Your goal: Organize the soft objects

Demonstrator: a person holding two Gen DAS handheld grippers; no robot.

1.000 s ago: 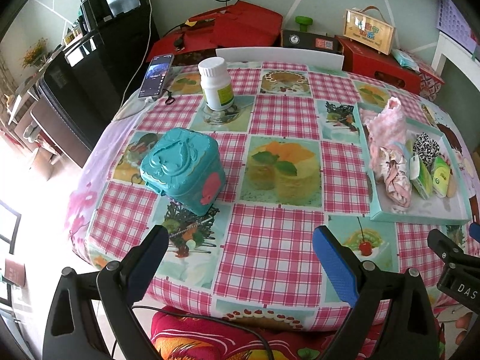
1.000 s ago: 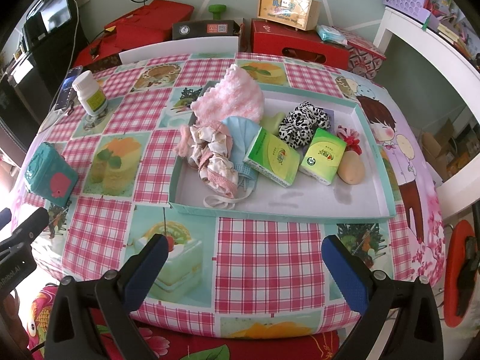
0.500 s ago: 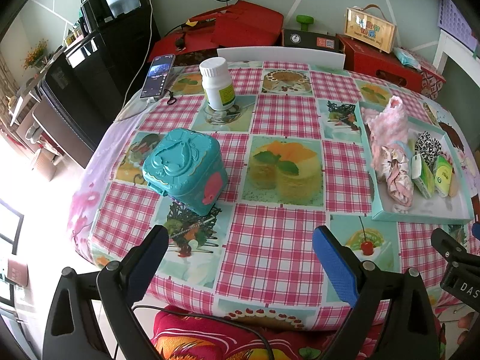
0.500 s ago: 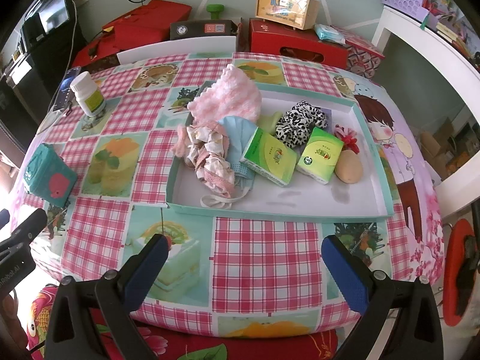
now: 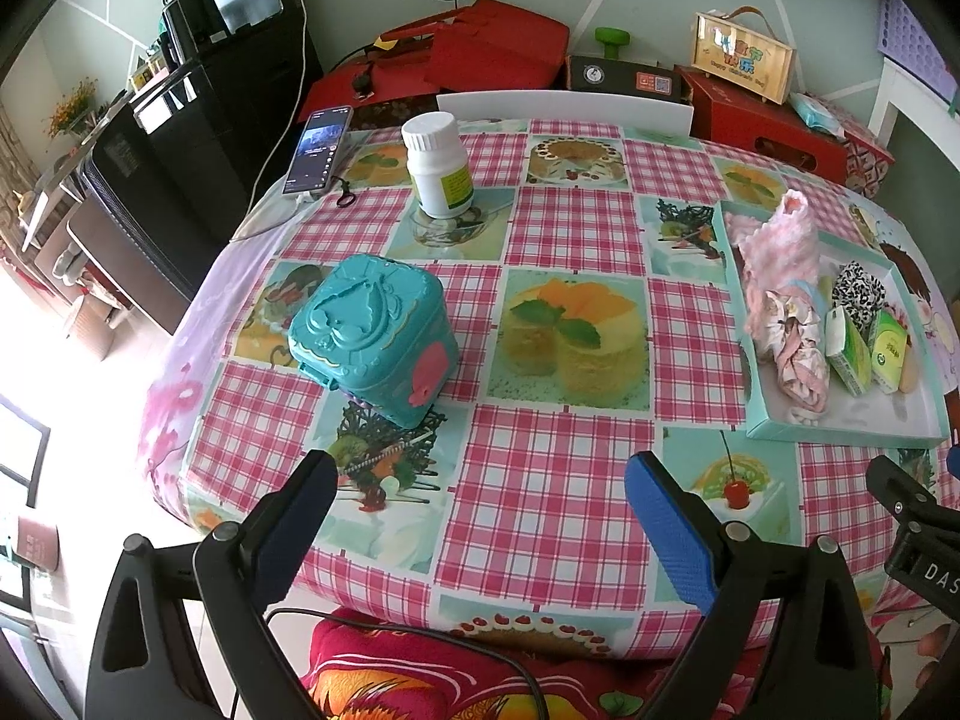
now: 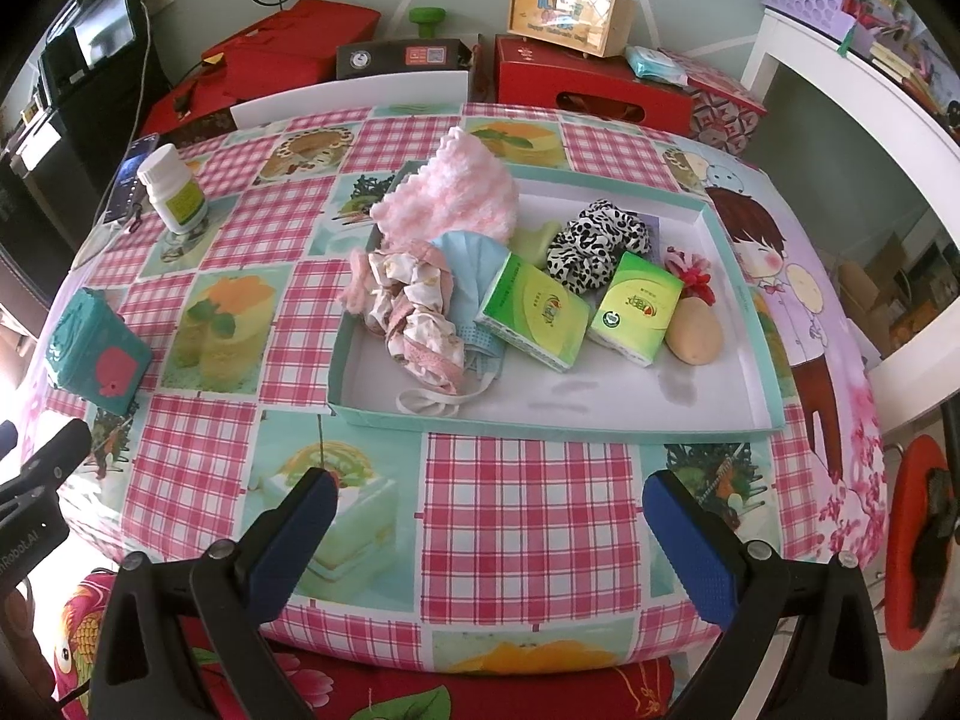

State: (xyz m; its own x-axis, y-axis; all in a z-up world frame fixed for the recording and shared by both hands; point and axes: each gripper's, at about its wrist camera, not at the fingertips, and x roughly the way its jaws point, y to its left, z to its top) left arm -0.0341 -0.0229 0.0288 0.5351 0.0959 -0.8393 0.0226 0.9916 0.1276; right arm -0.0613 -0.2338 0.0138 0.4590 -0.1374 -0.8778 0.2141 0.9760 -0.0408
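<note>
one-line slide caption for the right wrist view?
Open right claw faces a shallow tray of soft items: pink knit hat, two green tissue packs, leopard scrunchie.

Left gripper (image 5: pixel 480 516) jaws wide apart and empty, right gripper (image 6: pixel 489 531) likewise

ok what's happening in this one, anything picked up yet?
Nothing yet. Both grippers hover open and empty over the near edge of the table: the left gripper faces the closed teal box, the right gripper faces the tray. The soft items lie piled in the tray: a pink knit piece, a floral cloth, a blue mask, a leopard scrunchie and two green tissue packs.
</note>
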